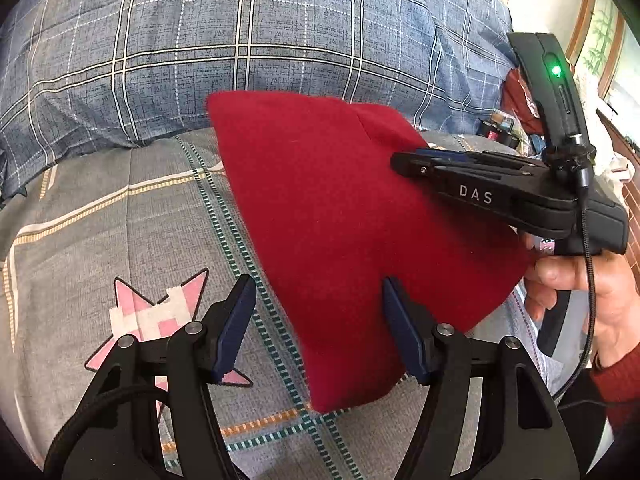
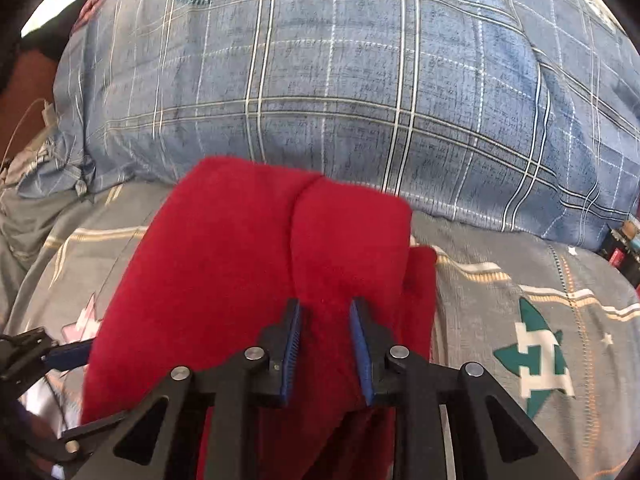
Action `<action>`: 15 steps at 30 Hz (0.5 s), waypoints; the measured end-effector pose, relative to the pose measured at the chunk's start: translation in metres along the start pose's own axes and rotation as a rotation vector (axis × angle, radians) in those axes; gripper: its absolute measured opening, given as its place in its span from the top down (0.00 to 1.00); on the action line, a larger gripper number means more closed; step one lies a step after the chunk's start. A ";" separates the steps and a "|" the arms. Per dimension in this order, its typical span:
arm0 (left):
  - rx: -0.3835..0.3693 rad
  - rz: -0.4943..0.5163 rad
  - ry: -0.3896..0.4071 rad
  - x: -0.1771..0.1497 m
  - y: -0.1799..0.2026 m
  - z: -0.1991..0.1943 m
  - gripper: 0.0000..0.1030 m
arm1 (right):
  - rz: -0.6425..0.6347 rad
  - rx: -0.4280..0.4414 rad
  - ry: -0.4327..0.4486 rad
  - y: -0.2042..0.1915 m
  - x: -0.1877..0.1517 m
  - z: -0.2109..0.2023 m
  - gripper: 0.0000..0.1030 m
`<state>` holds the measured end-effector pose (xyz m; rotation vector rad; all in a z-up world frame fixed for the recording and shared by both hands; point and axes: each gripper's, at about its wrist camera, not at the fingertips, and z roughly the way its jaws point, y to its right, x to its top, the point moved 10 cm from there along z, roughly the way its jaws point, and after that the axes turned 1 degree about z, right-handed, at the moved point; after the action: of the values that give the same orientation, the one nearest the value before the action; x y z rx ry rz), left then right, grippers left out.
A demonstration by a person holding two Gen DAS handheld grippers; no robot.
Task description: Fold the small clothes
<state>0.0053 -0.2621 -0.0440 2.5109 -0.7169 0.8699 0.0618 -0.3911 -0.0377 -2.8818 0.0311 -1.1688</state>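
Observation:
A red knit garment (image 1: 340,216) lies folded on the grey patterned bedspread (image 1: 100,216). My left gripper (image 1: 318,288) is open over its near left edge, one finger over the bedspread, the other over the cloth. My right gripper (image 1: 408,160) reaches in from the right over the garment's right side. In the right wrist view the garment (image 2: 240,264) fills the middle and my right gripper (image 2: 325,308) has its jaws a little apart with red cloth between them; whether they pinch it I cannot tell. The left gripper's finger (image 2: 68,354) shows at the left edge.
A blue plaid pillow (image 1: 248,32) lies behind the garment, also in the right wrist view (image 2: 340,80). The bedspread carries a pink star patch (image 1: 160,312) and a green one (image 2: 536,352). Clutter (image 1: 500,124) sits at the far right.

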 end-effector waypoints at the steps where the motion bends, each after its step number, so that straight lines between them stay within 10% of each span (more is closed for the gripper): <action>1: 0.000 -0.003 -0.001 0.000 0.000 0.000 0.35 | -0.001 -0.003 -0.001 -0.002 0.000 0.000 0.78; 15: 0.018 0.006 0.000 -0.001 0.003 -0.001 0.35 | 0.069 -0.004 -0.038 0.010 -0.027 -0.034 0.69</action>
<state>0.0028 -0.2635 -0.0436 2.5259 -0.7203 0.8826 0.0187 -0.4014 -0.0331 -2.8806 0.1311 -1.1029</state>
